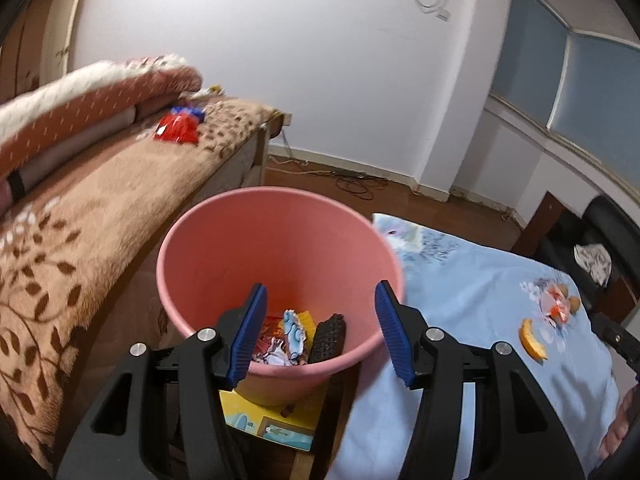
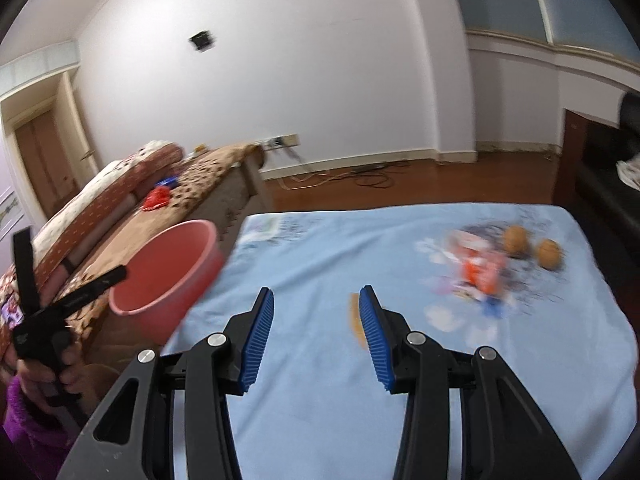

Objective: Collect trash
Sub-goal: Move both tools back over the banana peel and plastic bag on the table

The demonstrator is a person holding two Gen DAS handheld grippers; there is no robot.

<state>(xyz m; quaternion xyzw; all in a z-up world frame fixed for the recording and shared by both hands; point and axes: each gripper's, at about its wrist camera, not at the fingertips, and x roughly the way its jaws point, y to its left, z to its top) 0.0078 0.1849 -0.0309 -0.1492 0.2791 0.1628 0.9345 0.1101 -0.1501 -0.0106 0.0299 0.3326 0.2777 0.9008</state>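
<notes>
A pink bin (image 1: pixel 276 248) stands between the bed and the blue-covered table, with several wrappers and a dark block (image 1: pixel 328 338) at its bottom. My left gripper (image 1: pixel 320 304) hangs open over its mouth with nothing between the blue pads. My right gripper (image 2: pixel 316 308) is open above the light blue cloth (image 2: pixel 320 400), empty. An orange peel (image 2: pixel 355 320) lies just past its right finger. Farther right lie an orange wrapper (image 2: pixel 480 272) and two brown nuts (image 2: pixel 516 240). The bin (image 2: pixel 168 268) shows at left in the right wrist view. The peel (image 1: pixel 532 340) and wrapper (image 1: pixel 558 310) also show in the left wrist view.
A bed with a brown leaf-patterned blanket (image 1: pixel 80 240) runs along the left, with a red packet (image 1: pixel 178 128) on it. A person's hand in a purple sleeve (image 2: pixel 24 412) holds the other gripper's handle. A black sofa (image 1: pixel 600 236) stands far right. Cables lie on the wood floor (image 2: pixel 360 176).
</notes>
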